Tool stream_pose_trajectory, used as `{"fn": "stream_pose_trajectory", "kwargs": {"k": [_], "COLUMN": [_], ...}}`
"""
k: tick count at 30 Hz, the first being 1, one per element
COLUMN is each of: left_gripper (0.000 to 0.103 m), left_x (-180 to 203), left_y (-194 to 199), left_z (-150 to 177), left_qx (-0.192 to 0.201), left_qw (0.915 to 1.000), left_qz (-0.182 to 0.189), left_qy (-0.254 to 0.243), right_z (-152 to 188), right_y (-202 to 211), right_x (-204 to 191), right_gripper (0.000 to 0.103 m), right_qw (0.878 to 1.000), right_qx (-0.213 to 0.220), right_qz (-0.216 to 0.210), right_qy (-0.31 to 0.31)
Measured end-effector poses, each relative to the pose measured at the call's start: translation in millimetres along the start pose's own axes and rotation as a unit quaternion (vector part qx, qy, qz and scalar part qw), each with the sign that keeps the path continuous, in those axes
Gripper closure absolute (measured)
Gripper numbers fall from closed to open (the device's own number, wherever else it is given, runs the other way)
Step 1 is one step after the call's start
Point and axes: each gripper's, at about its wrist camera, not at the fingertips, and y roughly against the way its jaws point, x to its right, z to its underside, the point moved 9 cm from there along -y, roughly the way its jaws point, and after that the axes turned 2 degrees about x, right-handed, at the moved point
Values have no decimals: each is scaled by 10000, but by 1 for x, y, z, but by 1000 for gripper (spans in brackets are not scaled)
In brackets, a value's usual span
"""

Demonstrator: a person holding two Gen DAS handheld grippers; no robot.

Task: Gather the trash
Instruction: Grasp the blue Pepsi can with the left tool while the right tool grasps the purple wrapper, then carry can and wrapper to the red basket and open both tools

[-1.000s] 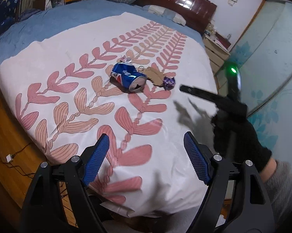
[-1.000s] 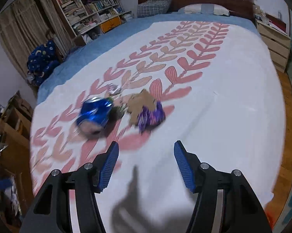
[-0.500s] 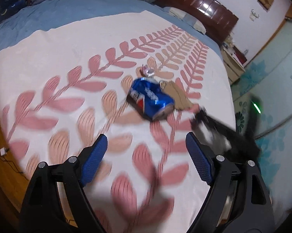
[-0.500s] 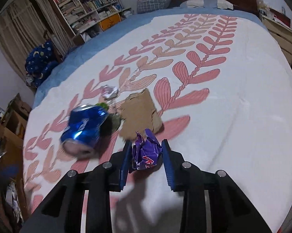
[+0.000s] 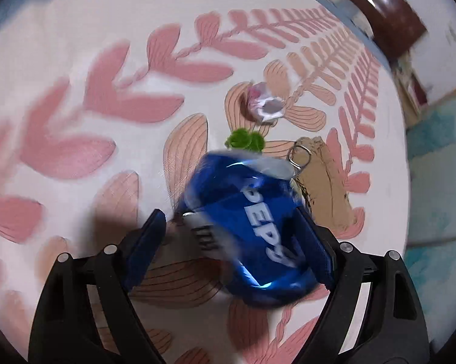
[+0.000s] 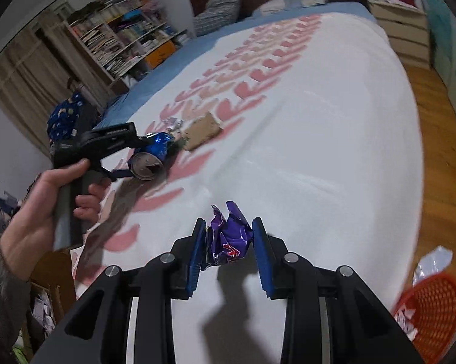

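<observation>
Your bed (image 6: 334, 151), with its white leaf-patterned cover, carries the trash, and a red mesh basket (image 6: 434, 309) stands on the wooden floor at its near right corner. Your left gripper (image 5: 237, 236) has its fingers spread wide around the dented blue Pepsi can (image 5: 252, 221), which lies on the cover beside a brown cardboard scrap (image 5: 325, 188), a green clump (image 5: 244, 140) and a crumpled silver wrapper (image 5: 266, 106). Your right gripper (image 6: 229, 250) is pinched narrow on the purple wrapper (image 6: 229, 236), held above the cover.
</observation>
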Motion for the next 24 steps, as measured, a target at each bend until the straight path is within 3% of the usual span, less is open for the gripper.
{"fn": "stream_pose_trajectory", "kwargs": {"k": [1,2,3,4,5,8,12,17,20,24], "left_gripper": [21,35,70,81,83,95,96,96,96,96], "left_x": [-1,0,4,11,15,31,46,68,107,182], "left_y": [1,0,2,-1,-2,11,46,125,174,229], "left_z": [-1,-1,-1,2,7,14,24,50,77,137], "left_qx": [129,171,198,35,-99,-23,234,672,899,1030], "left_qw": [9999,9998,9998,9995,9993,9987,9977,9916,9819,9599], "left_qz": [-70,-100,23,313,363,461,367,407,533,969], "left_qy": [-5,-44,-57,-30,-26,-211,-518,-1030,-1579,-2421], "right_z": [2,4,5,7,9,13,13,14,13,16], "right_y": [5,10,14,19,22,37,69,123,175,243], "right_x": [3,7,9,14,17,33,44,62,83,121], "right_gripper": [71,71,71,71,71,71,71,71,71,71], "right_qw": [10000,10000,10000,9999,9997,9994,9992,9983,9963,9909], "right_qx": [2,-6,-12,-38,-83,-95,93,379,662,1060], "right_qz": [22,49,67,144,237,334,376,410,525,764], "right_qy": [-17,-13,-9,19,58,-47,-128,-152,-174,-317]}}
